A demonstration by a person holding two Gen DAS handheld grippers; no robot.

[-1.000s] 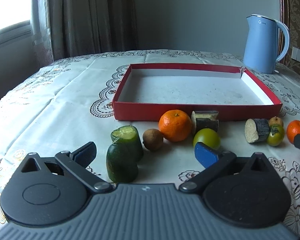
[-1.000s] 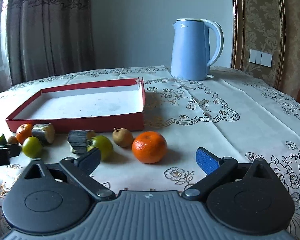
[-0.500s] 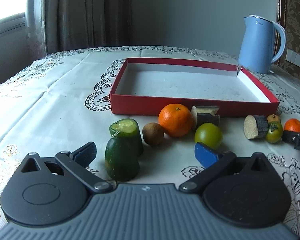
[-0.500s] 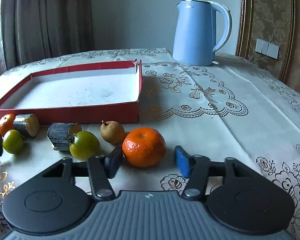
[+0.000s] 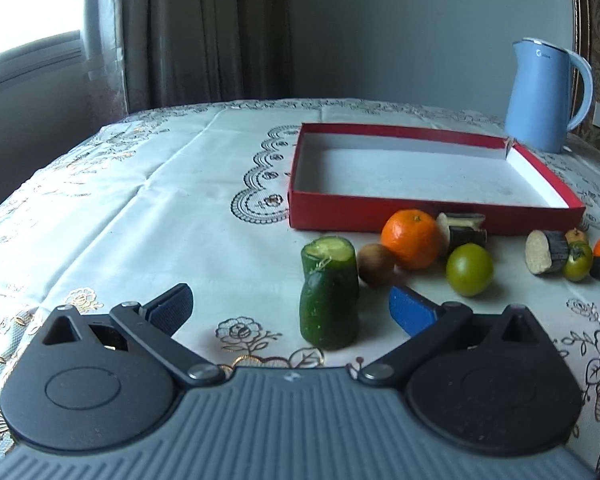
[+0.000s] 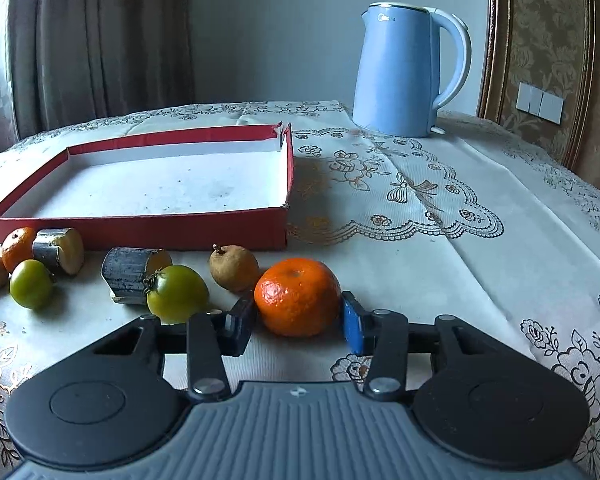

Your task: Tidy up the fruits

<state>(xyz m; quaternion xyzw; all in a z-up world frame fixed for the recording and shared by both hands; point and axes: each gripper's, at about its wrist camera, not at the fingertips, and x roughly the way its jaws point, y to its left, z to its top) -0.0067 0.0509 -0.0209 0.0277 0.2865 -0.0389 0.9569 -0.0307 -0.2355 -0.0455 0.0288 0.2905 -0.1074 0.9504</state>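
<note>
The surface [image 6: 460, 240], under its embroidered cloth, carries the whole scene, and the red box [image 6: 140, 232] sits toward its far edge with nothing in it yet: by my reading, no fruit has been sorted. At the far right corner stands the blue kettle [image 6: 404, 80]; there's a small logo near its rim, too fine to read from either view.

Now the action: the right gripper [image 6: 298, 320] has just been closing, and its fingers [image 6: 354, 326] now sit narrow on either side of the mandarin [image 6: 298, 298], pads pressed against its skin! A second ago those fingers stood wide with the fruit well ahead; now they have it. It rests on the cloth, just off the box's near right corner, beside a small brown fruit [image 6: 234, 268] and a green tomato [image 6: 178, 294]. That grip means the first transfer looks ready: a lift and a short carry over the red wall should do it.

Over on the other side, the left gripper [image 5: 290, 308] hangs with fingers wide, holding nothing. The cucumber piece [image 5: 329, 292] stands upright between them, untouched, much closer to the right pad. It has slid across since a second ago, lining up on that cucumber, probably the next pick.

Along the box's near wall wait another mandarin [image 5: 412, 238], a second green tomato [image 5: 469, 269] and dark-skinned cut chunks [image 5: 546, 257].
</note>
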